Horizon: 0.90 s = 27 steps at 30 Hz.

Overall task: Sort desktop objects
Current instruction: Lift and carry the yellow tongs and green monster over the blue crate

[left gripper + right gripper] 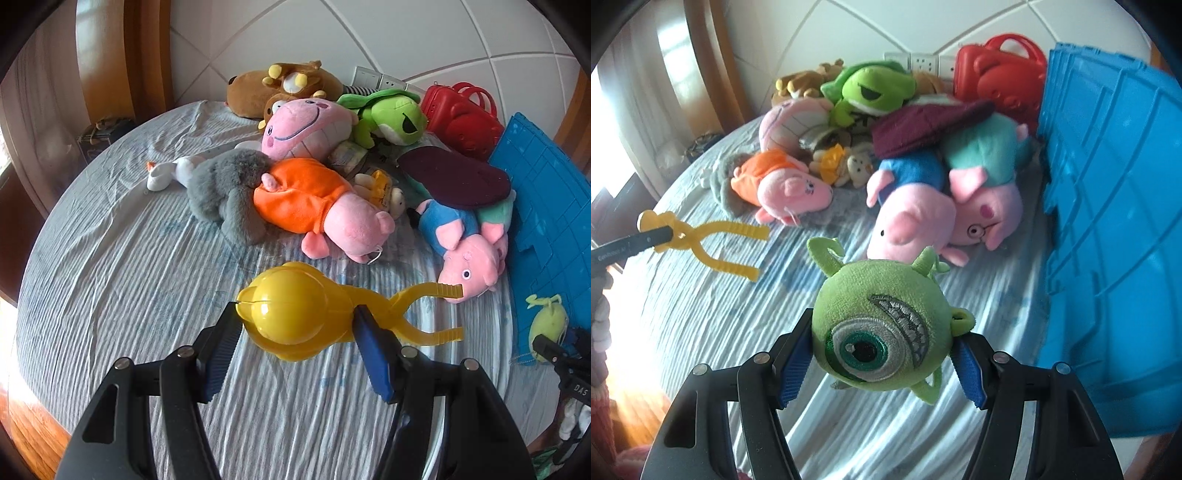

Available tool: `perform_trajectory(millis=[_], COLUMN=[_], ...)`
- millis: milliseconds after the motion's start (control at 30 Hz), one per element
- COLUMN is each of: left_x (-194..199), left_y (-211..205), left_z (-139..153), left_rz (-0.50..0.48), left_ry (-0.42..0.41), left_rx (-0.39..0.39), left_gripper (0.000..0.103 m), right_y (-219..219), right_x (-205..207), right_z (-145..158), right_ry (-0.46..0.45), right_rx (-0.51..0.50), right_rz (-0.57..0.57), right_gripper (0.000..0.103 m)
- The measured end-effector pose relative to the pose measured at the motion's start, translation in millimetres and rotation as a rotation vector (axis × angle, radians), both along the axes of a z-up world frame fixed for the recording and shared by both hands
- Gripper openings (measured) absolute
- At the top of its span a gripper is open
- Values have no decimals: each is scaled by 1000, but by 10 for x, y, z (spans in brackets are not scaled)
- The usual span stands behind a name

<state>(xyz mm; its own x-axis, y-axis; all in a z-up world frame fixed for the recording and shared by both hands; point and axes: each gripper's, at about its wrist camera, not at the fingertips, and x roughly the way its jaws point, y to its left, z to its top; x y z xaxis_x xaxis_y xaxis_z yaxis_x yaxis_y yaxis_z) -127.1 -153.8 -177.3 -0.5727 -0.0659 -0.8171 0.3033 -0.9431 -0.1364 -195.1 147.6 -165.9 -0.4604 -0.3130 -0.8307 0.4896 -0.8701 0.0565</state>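
Note:
My left gripper [295, 321] is shut on a yellow plastic ball-mould tongs toy [291, 306], held above the bed with its two handles pointing right. From the right wrist view the same yellow tongs [713, 240] hang at the left in that gripper. My right gripper [882, 347] is shut on a green one-eyed monster plush [882, 328], its eye facing the camera. That green plush [548, 326] also shows at the right edge of the left wrist view, beside the blue bin [554, 206].
A pile of plush toys lies at the head of the bed: an orange-dressed pig [317, 206], a grey plush [225, 188], a green frog [871, 90], two more pigs [945, 214] and a red toy case [1001, 70]. The blue bin [1115, 206] stands at the right.

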Motion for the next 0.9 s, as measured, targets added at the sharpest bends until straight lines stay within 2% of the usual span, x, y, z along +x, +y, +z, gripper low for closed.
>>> perform_trajectory(millis=[233, 467, 667, 900], left_x=[113, 212, 166, 69], left_y=[68, 223, 558, 943], left_z=[220, 624, 931, 1119], left_rz=[-23, -72, -155, -233], left_ry=[45, 151, 232, 288], left_rx=[-27, -56, -108, -145], left_gripper=[61, 61, 61, 61], right_y=[-11, 102, 427, 838], right_x=[175, 472, 779, 960], right_z=[331, 844, 1308, 1585], right_ry=[102, 248, 378, 469], right_rx=[-18, -58, -92, -81], right_rz=[-1, -6, -63, -185], right_gripper=[68, 68, 68, 68])
